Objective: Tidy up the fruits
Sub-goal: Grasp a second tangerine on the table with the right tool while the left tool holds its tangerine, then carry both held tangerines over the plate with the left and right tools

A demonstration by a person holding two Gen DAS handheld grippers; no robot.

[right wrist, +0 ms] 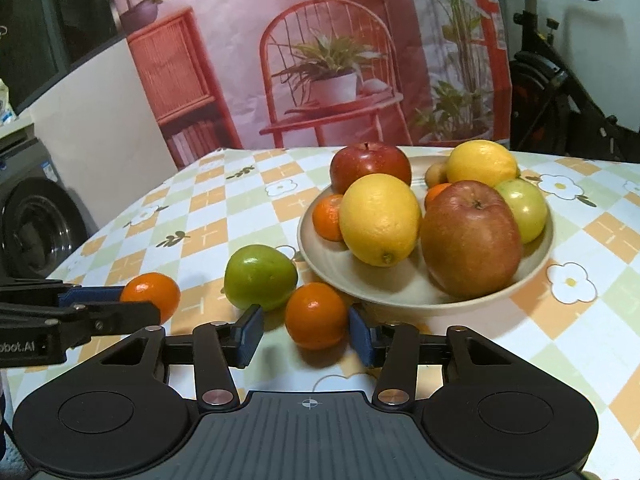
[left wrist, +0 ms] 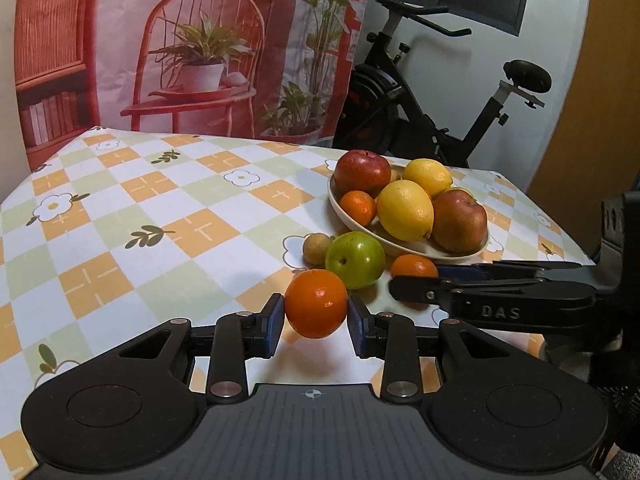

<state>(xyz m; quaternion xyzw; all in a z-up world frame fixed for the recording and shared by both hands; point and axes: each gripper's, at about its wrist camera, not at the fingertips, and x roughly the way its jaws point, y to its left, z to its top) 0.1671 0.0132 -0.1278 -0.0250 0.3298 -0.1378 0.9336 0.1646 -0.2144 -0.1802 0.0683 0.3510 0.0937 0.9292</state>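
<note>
On the table (left wrist: 140,200) the plate (right wrist: 400,292) of fruit sits at my one o'clock. My left tongs (left wrist: 316,320) pinch one mandarin (left wrist: 316,304) above the cloth; my right tongs (right wrist: 306,328) stand spread round another mandarin (right wrist: 316,316) at the plate's six o'clock, only the right pad touching it.

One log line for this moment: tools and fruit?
left tool: shut on first orange | right tool: open around second orange | plate: holds fruit

Exercise bike (left wrist: 432,92), printed backdrop (left wrist: 192,48), washing machine (right wrist: 36,216)
</note>
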